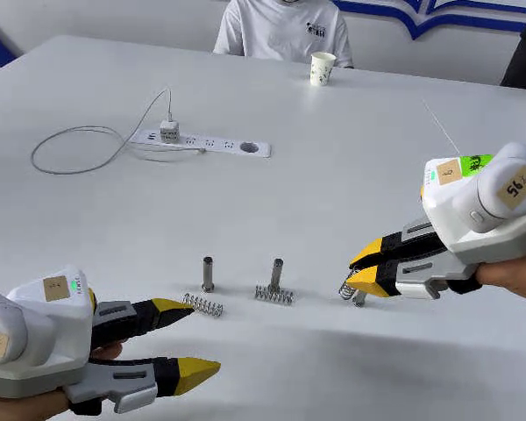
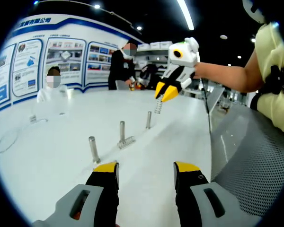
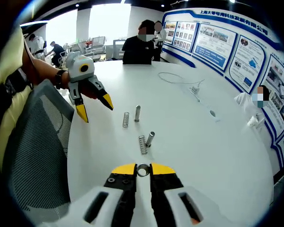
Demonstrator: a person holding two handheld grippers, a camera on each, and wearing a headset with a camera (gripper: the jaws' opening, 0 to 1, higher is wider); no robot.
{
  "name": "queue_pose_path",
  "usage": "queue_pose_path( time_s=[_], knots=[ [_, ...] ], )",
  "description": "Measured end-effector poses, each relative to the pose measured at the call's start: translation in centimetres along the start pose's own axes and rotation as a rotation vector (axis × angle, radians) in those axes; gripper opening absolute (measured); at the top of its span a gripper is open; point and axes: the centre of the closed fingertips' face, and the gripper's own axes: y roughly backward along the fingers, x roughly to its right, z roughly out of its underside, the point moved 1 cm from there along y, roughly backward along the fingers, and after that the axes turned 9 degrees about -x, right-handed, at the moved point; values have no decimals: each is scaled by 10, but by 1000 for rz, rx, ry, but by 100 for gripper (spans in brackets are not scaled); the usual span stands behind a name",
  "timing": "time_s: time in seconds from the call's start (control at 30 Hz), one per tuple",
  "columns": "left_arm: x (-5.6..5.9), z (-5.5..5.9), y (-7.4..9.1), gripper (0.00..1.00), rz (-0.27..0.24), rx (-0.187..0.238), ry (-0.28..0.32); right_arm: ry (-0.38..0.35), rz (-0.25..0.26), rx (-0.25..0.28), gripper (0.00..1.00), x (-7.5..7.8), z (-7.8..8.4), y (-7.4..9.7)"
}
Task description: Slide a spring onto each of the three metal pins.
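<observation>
Held spring: the held spring [image 1: 346,288] is pinched btwn the tips of the right gripper [image 1: 354,272], close to the table's near edge. In the right gripper view we see it end-on, as a ring [image 3: 138,170] btwn the pressed-in jaws. We judge it's gripped by one end so the free end can meet a pin top.
Right-hand pin: the right-hand pin [image 2: 148,119] stands upright in the left gripper view, w/ the held spring just beside its top. We can't tell if the spring touches it, and it isn't threaded on yet.
Middle pin: the middle pin [image 1: 276,274] is upright and bare. The middle spring [image 1: 273,295] lies flat at its foot, on the side nearer the near edge.
Left-hand pin: the left-hand pin [image 1: 208,274] is upright and bare. The left-hand spring [image 1: 202,304] lies flat just beside its base.
Layout: the 3 pins form a row along the near edge, each w/ its own spring close by, likely so each pick is short.
Left gripper: the left gripper [image 1: 202,340] has its jaws spread wide and holds nothing. It hovers by the near edge, tips toward the left-hand spring, and we judge it's ready for that one.
Progress: 0 of 3 pins carry a spring.
Table: the table [image 1: 351,158] is white. Toward its far edge are a power strip [image 1: 202,143] w/ a looped cable [image 1: 70,140], a paper cup [image 1: 322,68] and a seated person [image 1: 280,31], all well apart from the work.
</observation>
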Motion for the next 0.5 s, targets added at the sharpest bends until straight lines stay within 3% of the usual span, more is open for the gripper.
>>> queue_pose_path(
  time_s=[0.5],
  knots=[
    [-2, 1, 2, 48, -10, 3, 8, -22, 45, -24, 12, 26, 9, 10]
  ],
)
